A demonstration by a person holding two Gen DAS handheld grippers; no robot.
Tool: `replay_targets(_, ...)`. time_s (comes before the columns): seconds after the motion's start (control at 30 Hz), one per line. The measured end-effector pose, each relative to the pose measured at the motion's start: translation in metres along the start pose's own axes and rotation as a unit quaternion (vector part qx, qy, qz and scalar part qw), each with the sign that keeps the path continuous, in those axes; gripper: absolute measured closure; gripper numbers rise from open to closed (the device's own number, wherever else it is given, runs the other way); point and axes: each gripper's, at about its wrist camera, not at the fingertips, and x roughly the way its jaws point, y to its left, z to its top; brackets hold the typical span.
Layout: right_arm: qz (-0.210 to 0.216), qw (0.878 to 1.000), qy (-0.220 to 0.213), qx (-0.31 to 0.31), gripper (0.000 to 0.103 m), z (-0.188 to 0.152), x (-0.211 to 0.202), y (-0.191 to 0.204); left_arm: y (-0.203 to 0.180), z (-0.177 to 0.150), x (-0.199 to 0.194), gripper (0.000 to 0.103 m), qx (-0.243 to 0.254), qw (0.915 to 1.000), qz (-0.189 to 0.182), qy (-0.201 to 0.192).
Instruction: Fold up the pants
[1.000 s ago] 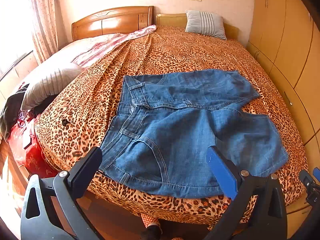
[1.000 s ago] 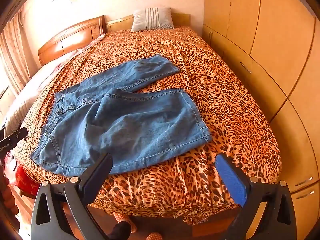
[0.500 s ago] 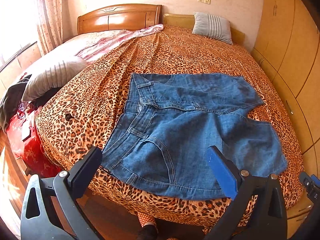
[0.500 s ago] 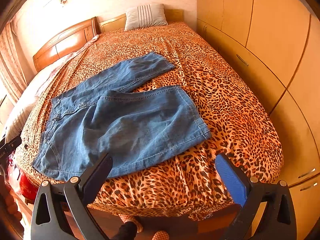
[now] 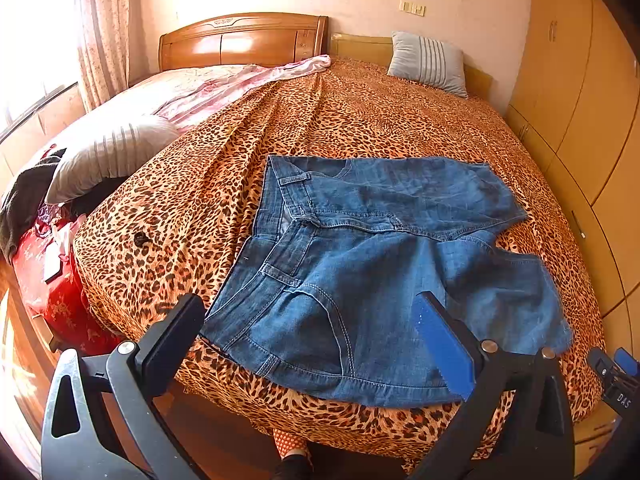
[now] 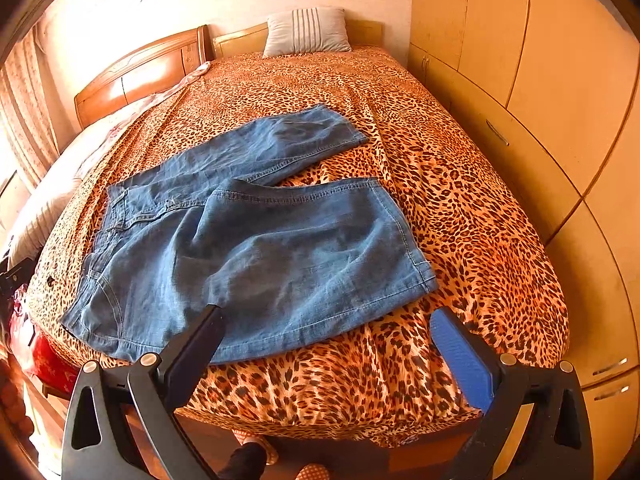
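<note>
Blue denim pants (image 5: 360,264) lie spread flat on the leopard-print bedspread (image 5: 192,216), waistband to the left, both short legs reaching right. In the right wrist view the pants (image 6: 248,248) have the near leg's hem at the right and the far leg angled toward the pillow. My left gripper (image 5: 308,328) hovers open over the near waistband corner and front pocket, holding nothing. My right gripper (image 6: 328,340) is open above the near edge of the near leg, also holding nothing. Neither one touches the cloth.
A striped grey pillow (image 5: 428,62) sits at the wooden headboard (image 5: 240,40). Another pillow (image 5: 108,152) and dark clothes lie at the left, above a red bag (image 5: 52,288). Wardrobe doors (image 6: 540,100) line the right side. A person's feet (image 6: 248,456) stand below the bed edge.
Both grippers have moved a little closer to the bed and pants, with the left view swinging slightly left. The pants have not moved and both grippers stay open.
</note>
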Motion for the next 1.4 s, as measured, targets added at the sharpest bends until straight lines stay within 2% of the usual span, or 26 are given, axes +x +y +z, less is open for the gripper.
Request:
replay_targets(0.77,-0.001,1.0,0.011,0.007,0.0,0.008,0.013,-0.005,-0.011,0.007,0.015,0.0,0.016,0.9998,-0.006,0.015)
replay_targets(1.23,0.0,1.0,0.02,0.004,0.0,0.011,0.022,0.006,-0.008,0.011,0.027,0.0,0.02,0.9995,-0.005,0.024)
replay_targets(1.33,0.0,1.0,0.025,0.002,0.0,0.013,0.027,0.006,-0.007,0.013,0.034,0.0,0.021,0.9991,-0.002,0.035)
replay_targets(1.4,0.01,0.999,0.039,0.007,0.0,0.017,0.036,0.002,-0.004,0.015,0.048,0.0,0.03,0.9974,0.004,0.066)
